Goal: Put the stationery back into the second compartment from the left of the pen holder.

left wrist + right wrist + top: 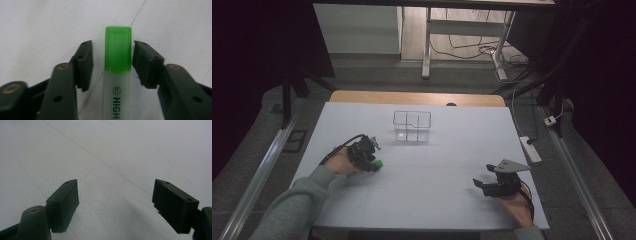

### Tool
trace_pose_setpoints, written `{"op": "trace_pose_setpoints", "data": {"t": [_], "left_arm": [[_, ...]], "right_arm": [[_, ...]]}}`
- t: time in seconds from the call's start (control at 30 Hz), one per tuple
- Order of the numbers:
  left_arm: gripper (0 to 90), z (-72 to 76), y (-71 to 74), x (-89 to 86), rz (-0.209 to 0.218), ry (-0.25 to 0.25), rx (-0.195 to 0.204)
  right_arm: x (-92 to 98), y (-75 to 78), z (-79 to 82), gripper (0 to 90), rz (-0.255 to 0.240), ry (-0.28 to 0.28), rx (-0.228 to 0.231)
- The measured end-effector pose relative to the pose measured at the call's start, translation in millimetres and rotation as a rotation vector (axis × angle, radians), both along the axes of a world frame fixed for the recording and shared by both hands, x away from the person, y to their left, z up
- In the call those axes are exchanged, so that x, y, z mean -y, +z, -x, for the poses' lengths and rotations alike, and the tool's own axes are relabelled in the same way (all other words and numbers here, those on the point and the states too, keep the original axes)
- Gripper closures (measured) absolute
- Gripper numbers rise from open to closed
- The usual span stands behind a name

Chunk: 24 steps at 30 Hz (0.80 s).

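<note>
Green-capped highlighter (pixel 117 75) lies lengthwise between the left gripper (pixel 113 63) jaws, cap pointing away, pads not quite pinching yet; right gripper (pixel 115 205) sits wide open, far off.

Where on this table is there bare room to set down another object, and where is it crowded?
Bare patches: the middle of the table between the left hand-held gripper and the right hand-held gripper, the strip in front of the clear organizer box, and the far right corner. Crowded: the left side, where the green highlighter lies between open jaws.
</note>
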<state>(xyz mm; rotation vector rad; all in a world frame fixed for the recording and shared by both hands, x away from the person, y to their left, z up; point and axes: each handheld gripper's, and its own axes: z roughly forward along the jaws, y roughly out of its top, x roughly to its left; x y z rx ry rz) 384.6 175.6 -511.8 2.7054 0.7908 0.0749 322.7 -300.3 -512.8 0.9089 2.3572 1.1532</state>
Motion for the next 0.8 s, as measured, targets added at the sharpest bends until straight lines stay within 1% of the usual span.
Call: {"op": "trace_pose_setpoints", "data": {"t": [0.07, 0.1, 0.2, 0.23, 0.33, 0.5, 0.67, 0.8], "left_arm": [[56.5, 0.6, 0.0, 0.4, -0.004, 0.001, 0.004], [56.5, 1.2, 0.2, 1.0, -0.005, -0.002, 0.004], [64.7, 3.4, 0.9, 3.6, -0.016, -0.013, 0.008], [65.9, 3.8, 1.1, 4.1, -0.021, -0.014, 0.009], [66.3, 3.8, 0.6, 2.8, -0.011, -0.015, 0.011], [66.6, 6.1, -0.6, 0.1, 0.01, -0.014, 0.029], [66.7, 6.4, 0.8, 0.2, 0.006, -0.016, 0.04], [66.7, 4.8, 6.1, -6.8, 0.042, 0.011, 0.054]], "right_arm": [[0.0, 0.0, -0.1, 21.1, -0.001, 0.0, -0.001], [0.0, 0.0, -0.1, 21.1, -0.001, 0.0, -0.001], [-0.4, -0.3, -0.3, 21.2, 0.001, 0.001, 0.0], [-0.5, -0.3, -0.2, 21.2, 0.001, 0.0, 0.0], [-0.1, 0.3, 0.1, 21.2, 0.002, 0.0, 0.0], [-0.1, 0.3, 0.2, 21.2, 0.002, 0.0, -0.002], [0.2, 0.2, 0.0, 21.2, -0.004, -0.002, 0.0], [0.4, 0.7, 0.2, 21.5, -0.004, -0.005, 0.0]]}}
